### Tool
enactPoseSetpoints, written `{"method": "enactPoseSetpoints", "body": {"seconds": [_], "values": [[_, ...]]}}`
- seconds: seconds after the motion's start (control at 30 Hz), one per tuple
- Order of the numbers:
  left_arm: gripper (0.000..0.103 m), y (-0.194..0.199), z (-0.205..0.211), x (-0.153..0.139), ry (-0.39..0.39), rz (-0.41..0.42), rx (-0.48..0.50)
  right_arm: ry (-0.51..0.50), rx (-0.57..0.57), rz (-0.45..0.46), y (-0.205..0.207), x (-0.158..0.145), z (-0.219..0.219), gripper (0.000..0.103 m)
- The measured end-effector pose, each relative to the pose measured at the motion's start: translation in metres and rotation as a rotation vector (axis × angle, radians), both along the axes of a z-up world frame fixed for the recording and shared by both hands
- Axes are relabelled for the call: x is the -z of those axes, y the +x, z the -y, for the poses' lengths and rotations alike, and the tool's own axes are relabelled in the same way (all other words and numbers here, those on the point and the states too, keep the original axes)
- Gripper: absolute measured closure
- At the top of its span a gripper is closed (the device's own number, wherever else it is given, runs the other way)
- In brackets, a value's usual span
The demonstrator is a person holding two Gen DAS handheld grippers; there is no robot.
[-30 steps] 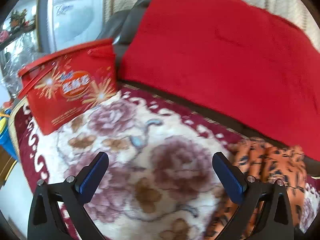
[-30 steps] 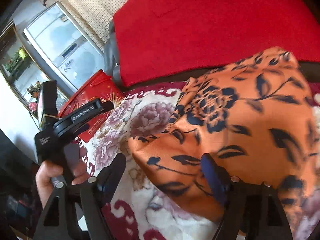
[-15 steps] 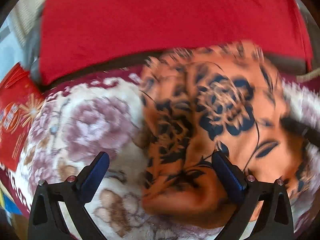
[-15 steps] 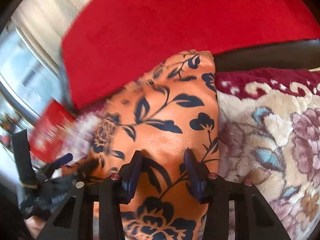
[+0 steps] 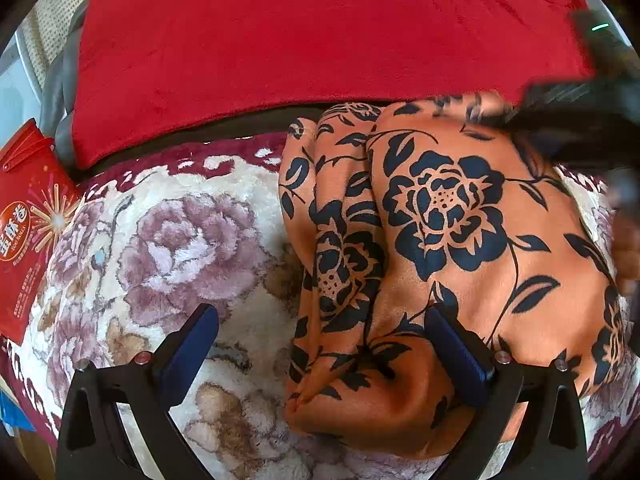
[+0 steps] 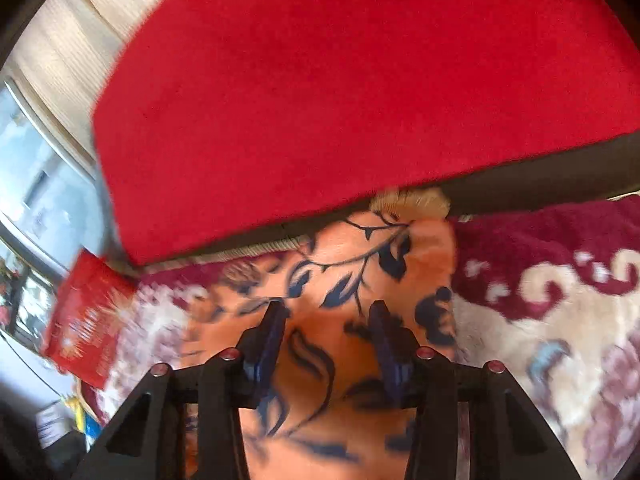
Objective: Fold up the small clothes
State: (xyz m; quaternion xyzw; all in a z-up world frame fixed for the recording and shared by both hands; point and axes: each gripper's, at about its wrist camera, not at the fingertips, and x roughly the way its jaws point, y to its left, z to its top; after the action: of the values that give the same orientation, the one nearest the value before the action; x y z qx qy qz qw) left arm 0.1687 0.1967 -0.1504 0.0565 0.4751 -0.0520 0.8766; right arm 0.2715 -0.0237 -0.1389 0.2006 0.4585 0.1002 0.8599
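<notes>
An orange garment with a dark blue flower print (image 5: 440, 248) lies bunched on a floral plush blanket (image 5: 180, 248). My left gripper (image 5: 320, 344) is open, its fingers wide apart over the garment's near left edge, holding nothing. In the right wrist view the same garment (image 6: 352, 280) runs between the fingers of my right gripper (image 6: 326, 316), which are partly closed around a fold of it. The right gripper's dark body shows blurred at the upper right of the left wrist view (image 5: 580, 120).
A red blanket (image 5: 300, 40) covers the sofa back behind the garment. A red printed box (image 5: 24, 240) stands at the left edge of the floral blanket and shows in the right wrist view (image 6: 88, 320). A window and curtain (image 6: 52, 80) are at the far left.
My left gripper swung right from the red box to the garment's left edge. My right gripper narrowed from wide open onto a fold of the garment and moved toward its far end.
</notes>
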Motion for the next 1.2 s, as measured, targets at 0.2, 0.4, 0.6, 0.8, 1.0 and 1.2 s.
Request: {"method": "enactPoseSetpoints", "body": {"seconds": [0.2,0.4,0.6,0.8,1.0,1.2], "values": [[0.0,0.0,-0.001,-0.001,-0.001,0.005,0.009,0.02,-0.01,-0.043,0.01,0.016,0.004,0.052],[0.0,-0.003,-0.003,0.0,-0.002,0.009,0.007,-0.014,-0.049,0.064,-0.041,-0.029,0.002,0.052],[0.0,-0.004,-0.003,0.0,-0.006,0.01,0.0,-0.157,-0.107,0.166,-0.118,-0.051,-0.007,0.052],[0.0,-0.006,-0.002,0.001,0.0,0.019,0.005,-0.207,-0.15,0.136,-0.147,-0.004,-0.002,0.052],[0.0,-0.007,-0.013,-0.013,-0.018,0.05,0.019,-0.18,-0.165,0.18,-0.158,-0.004,0.01,0.052],[0.0,-0.004,-0.033,-0.02,0.027,0.094,-0.06,-0.065,-0.174,0.175,-0.159,-0.012,0.011,0.051]]}}
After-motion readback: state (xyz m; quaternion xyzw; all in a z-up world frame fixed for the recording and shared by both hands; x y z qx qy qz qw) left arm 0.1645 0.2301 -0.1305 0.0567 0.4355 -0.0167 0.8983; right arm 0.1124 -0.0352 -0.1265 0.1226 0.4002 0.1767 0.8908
